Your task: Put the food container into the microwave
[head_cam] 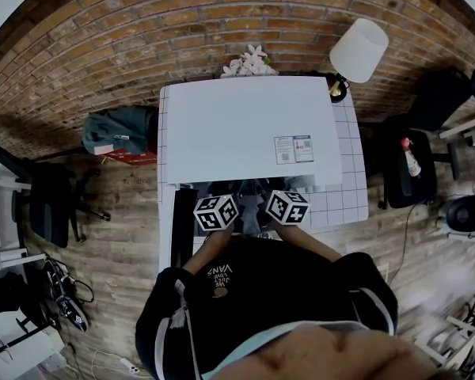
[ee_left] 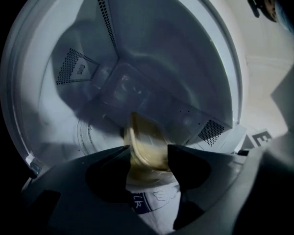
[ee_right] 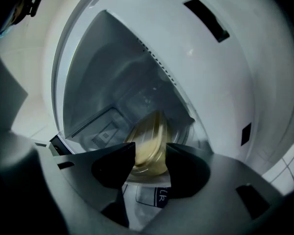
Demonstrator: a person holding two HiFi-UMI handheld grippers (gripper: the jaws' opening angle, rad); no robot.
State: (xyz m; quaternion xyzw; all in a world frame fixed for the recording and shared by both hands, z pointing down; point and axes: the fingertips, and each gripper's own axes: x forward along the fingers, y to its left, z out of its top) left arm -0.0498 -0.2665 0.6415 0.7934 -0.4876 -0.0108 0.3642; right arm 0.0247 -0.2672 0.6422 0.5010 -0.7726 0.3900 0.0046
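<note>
Left tool (ee_left: 148,150) and right tool (ee_right: 150,147) each had its jaws pressed onto the same food container (ee_left: 145,140), one at either end, so neither tool was empty. Largest in sight was the white microwave (head_cam: 249,125), which filled most of the gridded bench (head_cam: 346,203); a lamp (head_cam: 359,50) stood at the bench's far corner. Both tool views looked into the microwave's pale, open cavity. The food container sat between the jaws at the mouth of that cavity, above the round turntable (ee_left: 83,131). It looked like a clear, thin-walled plastic box holding pale yellow food, with a white printed label (ee_left: 137,202) on its near side. It was probably light, slightly flexible and smooth, so a hard squeeze could bow the walls or pop the lid, and a slack one could let it slide. The stiffer rim at each end seemed the soundest place to hold it, kept level so the food would not shift. In the head view the tools showed only as their two marker cubes (head_cam: 215,212); the jaws and the container were hidden under the microwave's top edge and the person's body. Whether the container's base touched the turntable could not be told, and its outline was smeared.
</note>
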